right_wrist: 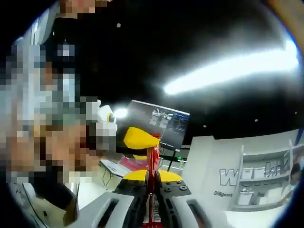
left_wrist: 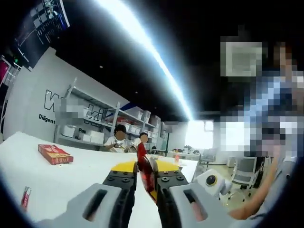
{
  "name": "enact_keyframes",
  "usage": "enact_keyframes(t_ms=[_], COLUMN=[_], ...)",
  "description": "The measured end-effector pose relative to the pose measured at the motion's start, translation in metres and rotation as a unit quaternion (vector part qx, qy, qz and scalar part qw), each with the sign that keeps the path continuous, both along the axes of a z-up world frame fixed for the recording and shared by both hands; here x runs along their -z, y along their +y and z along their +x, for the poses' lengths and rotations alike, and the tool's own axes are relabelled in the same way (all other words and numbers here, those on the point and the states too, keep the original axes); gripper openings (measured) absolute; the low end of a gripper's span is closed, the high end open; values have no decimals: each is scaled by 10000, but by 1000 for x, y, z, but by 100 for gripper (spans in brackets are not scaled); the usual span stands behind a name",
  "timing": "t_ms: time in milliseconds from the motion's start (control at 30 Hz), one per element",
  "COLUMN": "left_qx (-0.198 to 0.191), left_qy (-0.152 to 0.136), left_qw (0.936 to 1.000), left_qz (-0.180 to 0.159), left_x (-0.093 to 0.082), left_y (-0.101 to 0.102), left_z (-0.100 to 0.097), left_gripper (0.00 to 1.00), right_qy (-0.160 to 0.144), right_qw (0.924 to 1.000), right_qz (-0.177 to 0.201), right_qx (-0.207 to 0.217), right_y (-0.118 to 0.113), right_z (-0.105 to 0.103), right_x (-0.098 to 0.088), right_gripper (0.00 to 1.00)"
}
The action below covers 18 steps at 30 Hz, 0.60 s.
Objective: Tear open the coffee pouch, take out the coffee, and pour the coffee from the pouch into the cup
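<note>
A narrow red coffee pouch [left_wrist: 141, 151] stands upright between the yellow-tipped jaws of my left gripper [left_wrist: 145, 166], which is shut on it. In the right gripper view the same red pouch [right_wrist: 153, 159] runs up between the jaws of my right gripper [right_wrist: 152, 175], also shut on it. The left gripper [right_wrist: 140, 140] comes in from the left there, its yellow tips against the pouch's upper part. Both grippers are raised above the table and tilted up toward the ceiling.
A white table [left_wrist: 80, 175] lies below with a red box [left_wrist: 55, 154] at the left and a small red sachet [left_wrist: 25, 197] near its edge. A person's arm [left_wrist: 254, 202] is at the right. Two people sit before shelves [left_wrist: 95, 128]. A monitor [right_wrist: 161, 124] hangs beyond.
</note>
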<state>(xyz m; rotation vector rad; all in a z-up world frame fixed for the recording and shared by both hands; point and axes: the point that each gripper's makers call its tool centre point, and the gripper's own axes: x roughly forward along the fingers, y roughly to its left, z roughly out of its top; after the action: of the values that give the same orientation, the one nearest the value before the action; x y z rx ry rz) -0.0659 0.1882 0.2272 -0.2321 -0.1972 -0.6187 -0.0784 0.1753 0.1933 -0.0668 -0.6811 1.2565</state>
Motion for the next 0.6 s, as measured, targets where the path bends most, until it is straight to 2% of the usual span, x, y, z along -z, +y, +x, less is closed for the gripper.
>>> enact_keyframes(t_ms=[133, 200, 233, 267, 300, 333, 400, 433, 467, 533, 567, 600], left_qx=[13, 110, 165, 193, 398, 519, 903, 1233, 1713, 2102, 2203, 2321], left_qy=[-23, -47, -120, -155, -147, -146, -180, -139, 10, 119, 157, 213], left_qw=[10000, 9999, 9997, 9993, 9983, 9976, 9948, 9911, 9838, 9759, 9735, 9704], left_qz=[19, 43, 140, 280, 396, 433, 446, 487, 534, 573, 601, 636], left_x=[0, -1, -2, 0, 2, 3, 4, 6, 11, 16, 18, 20], left_y=[1, 0, -1, -1, -3, -4, -5, -9, -14, -18, -20, -22], left_z=[0, -4, -7, -8, -12, -15, -23, -31, -43, -55, -58, -63], left_gripper=[14, 13, 12, 12, 12, 12, 11, 11, 11, 11, 11, 11], right_qy=[-122, -108, -58, 23, 134, 340, 973, 1271, 1735, 2274, 2411, 2631], right_qw=[9998, 9999, 9995, 9994, 9990, 9975, 9895, 9807, 9621, 9296, 9200, 9061], right_qz=[-91, -128, -182, -180, -191, -220, -156, -127, -167, -373, -558, -933], right_qx=[108, -38, -258, -301, -391, -583, -1058, -1479, -2097, -2876, -3039, -3178], right_y=[0, -1, 0, -1, -2, -2, -6, -8, -11, -14, -14, -12], right_z=[0, 1, -4, -3, -5, -6, -6, -11, -21, -34, -38, -44], right_x=[0, 2, 3, 2, 2, 3, 0, -2, -4, -3, 1, 12], right_gripper=[8, 10, 13, 19, 24, 27, 30, 30, 30, 29, 28, 28])
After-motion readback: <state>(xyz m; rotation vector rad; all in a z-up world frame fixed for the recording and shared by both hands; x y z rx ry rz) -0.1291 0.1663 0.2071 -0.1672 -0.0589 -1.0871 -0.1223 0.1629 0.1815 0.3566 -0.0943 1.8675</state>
